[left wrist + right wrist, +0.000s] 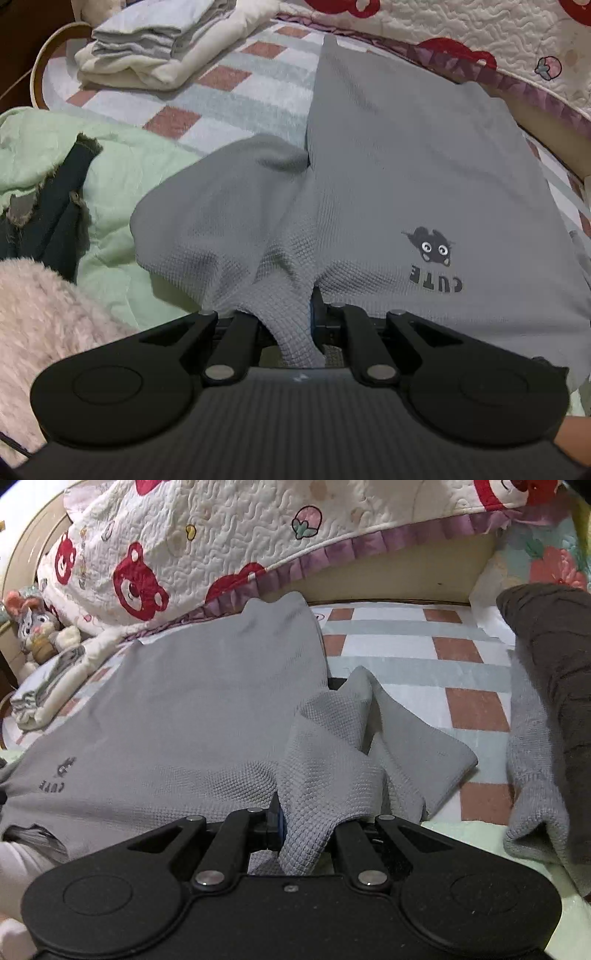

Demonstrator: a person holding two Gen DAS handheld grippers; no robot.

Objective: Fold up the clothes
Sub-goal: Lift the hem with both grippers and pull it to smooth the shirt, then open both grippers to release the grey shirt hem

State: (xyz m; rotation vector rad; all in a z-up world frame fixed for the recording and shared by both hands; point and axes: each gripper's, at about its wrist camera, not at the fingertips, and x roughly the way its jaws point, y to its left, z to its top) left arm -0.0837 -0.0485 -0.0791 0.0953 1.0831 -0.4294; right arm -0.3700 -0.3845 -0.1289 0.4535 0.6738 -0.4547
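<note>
Grippers left (284, 321) and right (306, 823) each pinch bunched sleeve cloth of grey shirt (406, 177) at frame bottom; thin bites may slip if pulled, skewing fold.

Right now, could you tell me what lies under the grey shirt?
Under the grey shirt the checked blanket shows around its edges, with a pale green cover under the near sleeve. What lies beneath the shirt's middle is covered, so it cannot be seen.
</note>
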